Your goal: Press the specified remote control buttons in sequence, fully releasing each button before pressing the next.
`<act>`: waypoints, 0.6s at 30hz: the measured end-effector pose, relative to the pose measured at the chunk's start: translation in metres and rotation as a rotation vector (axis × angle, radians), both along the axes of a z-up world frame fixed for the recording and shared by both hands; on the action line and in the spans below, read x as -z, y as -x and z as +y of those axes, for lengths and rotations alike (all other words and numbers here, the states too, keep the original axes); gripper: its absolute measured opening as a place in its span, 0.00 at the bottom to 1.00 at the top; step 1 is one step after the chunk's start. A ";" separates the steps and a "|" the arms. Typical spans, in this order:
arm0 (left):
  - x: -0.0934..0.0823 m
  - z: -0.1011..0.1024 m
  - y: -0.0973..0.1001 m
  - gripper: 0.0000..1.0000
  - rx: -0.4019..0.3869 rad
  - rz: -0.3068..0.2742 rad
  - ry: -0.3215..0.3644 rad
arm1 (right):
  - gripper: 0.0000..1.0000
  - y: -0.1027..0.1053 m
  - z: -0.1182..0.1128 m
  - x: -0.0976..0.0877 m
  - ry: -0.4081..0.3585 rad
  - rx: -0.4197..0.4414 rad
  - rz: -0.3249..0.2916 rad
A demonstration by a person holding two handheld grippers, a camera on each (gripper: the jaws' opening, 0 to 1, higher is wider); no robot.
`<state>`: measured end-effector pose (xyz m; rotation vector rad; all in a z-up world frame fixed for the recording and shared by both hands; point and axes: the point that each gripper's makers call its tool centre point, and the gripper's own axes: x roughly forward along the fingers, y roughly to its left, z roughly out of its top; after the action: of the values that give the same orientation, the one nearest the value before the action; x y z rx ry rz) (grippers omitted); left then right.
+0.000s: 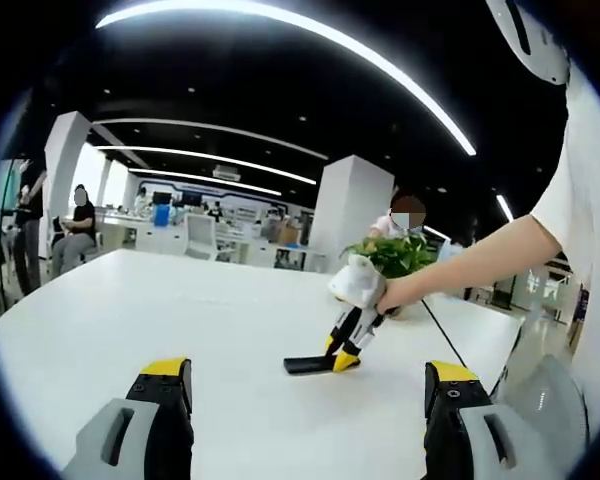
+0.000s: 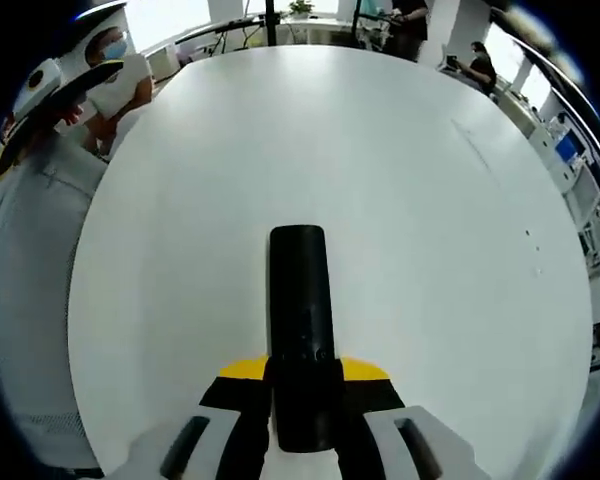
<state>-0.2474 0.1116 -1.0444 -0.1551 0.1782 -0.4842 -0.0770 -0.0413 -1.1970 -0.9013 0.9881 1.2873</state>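
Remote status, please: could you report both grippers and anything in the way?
Right gripper down at the remote, jaws either side, grip unclear. Left gripper open, hanging back over the table. Nothing in the way.

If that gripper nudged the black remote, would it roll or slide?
Probably slide: the remote looks long and low, lying flat on the smooth white table. It seems rigid and light. The right hand-held gripper straddles its near end.

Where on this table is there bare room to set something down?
Nearly all of the white table is bare: the wide stretch beyond and on both sides of the black remote, and the near surface ahead of the left gripper. It is crowded only where the right gripper meets the remote, near the potted plant.
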 end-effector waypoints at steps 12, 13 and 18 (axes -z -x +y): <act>0.005 0.001 0.000 1.00 -0.002 0.026 -0.004 | 0.43 -0.007 -0.001 -0.007 -0.174 0.361 0.037; 0.006 0.001 0.000 1.00 -0.001 0.028 -0.006 | 0.45 -0.009 -0.003 -0.010 -0.202 0.388 0.017; 0.005 0.001 0.000 1.00 -0.001 0.028 -0.004 | 0.68 -0.019 -0.007 -0.034 -0.379 0.556 -0.064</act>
<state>-0.2472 0.1123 -1.0497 -0.1581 0.2063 -0.4812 -0.0583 -0.0478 -1.1632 -0.3355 0.8276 0.9159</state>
